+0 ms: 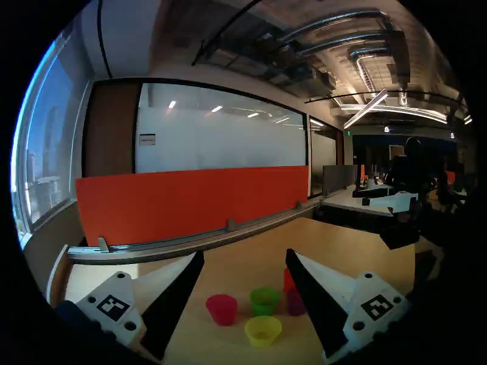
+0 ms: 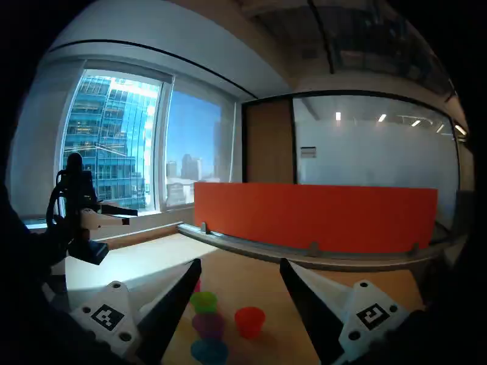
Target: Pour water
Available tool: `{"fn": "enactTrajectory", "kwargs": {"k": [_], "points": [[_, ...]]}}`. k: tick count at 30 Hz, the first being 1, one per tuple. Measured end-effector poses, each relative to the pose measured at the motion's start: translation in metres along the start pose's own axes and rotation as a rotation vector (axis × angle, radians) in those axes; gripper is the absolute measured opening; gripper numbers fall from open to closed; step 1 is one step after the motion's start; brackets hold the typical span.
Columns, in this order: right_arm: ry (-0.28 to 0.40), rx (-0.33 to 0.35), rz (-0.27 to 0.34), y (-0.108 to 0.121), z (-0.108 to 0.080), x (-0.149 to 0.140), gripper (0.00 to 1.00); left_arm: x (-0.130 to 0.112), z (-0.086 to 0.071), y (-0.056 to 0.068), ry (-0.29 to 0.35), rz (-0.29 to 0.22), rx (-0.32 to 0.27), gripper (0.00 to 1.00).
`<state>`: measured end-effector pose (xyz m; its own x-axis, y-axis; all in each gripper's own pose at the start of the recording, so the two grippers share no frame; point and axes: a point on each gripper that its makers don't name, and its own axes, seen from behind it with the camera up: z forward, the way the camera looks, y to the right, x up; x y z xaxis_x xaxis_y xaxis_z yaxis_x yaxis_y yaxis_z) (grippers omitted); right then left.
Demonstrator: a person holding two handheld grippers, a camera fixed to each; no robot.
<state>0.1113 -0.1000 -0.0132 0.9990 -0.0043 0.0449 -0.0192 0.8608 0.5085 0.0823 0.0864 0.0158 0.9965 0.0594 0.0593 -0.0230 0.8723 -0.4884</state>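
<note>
While held over the wooden desk (image 1: 341, 243), spreads left gripper (image 1: 244, 252) wide on nothing, framing pink cup (image 1: 222, 309), green cup (image 1: 265, 300), yellow cup (image 1: 263, 330) at lower centre; likewise right gripper (image 2: 240, 261), parted, framing red cup (image 2: 250, 321) lower centre.

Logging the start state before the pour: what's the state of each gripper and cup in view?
left gripper: open, holding nothing
right gripper: open, holding nothing
pink cup: upright, not gripped
green cup: upright, not gripped
yellow cup: upright, not gripped
orange cup: upright, not gripped
purple cup: upright, not gripped
blue cup: upright, not gripped
Water in any cup: cannot tell
</note>
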Motion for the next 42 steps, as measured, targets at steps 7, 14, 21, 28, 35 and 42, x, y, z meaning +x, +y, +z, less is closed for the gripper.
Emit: {"fn": "enactTrajectory", "kwargs": {"k": [7,14,21,28,35,42], "points": [[-0.033,0.035,-0.008,-0.009,0.002,-0.008,1.0,-0.01,0.0,-0.001,-0.039,0.01,-0.032,1.0],[-0.105,0.089,-0.036,-0.021,0.002,-0.025,1.0,-0.026,0.001,0.004,-0.102,0.031,-0.079,1.0],[-0.153,0.137,-0.031,-0.027,0.003,-0.034,1.0,-0.033,0.005,0.012,-0.137,0.052,-0.123,1.0],[-0.199,0.177,-0.063,-0.033,0.002,-0.051,1.0,-0.047,0.013,0.014,-0.175,0.077,-0.151,1.0],[-0.244,0.207,-0.135,-0.041,0.001,-0.072,1.0,-0.061,0.022,0.015,-0.209,0.087,-0.176,1.0],[-0.292,0.243,-0.161,-0.05,0.0,-0.094,1.0,-0.071,0.03,0.014,-0.233,0.078,-0.195,1.0]]}}
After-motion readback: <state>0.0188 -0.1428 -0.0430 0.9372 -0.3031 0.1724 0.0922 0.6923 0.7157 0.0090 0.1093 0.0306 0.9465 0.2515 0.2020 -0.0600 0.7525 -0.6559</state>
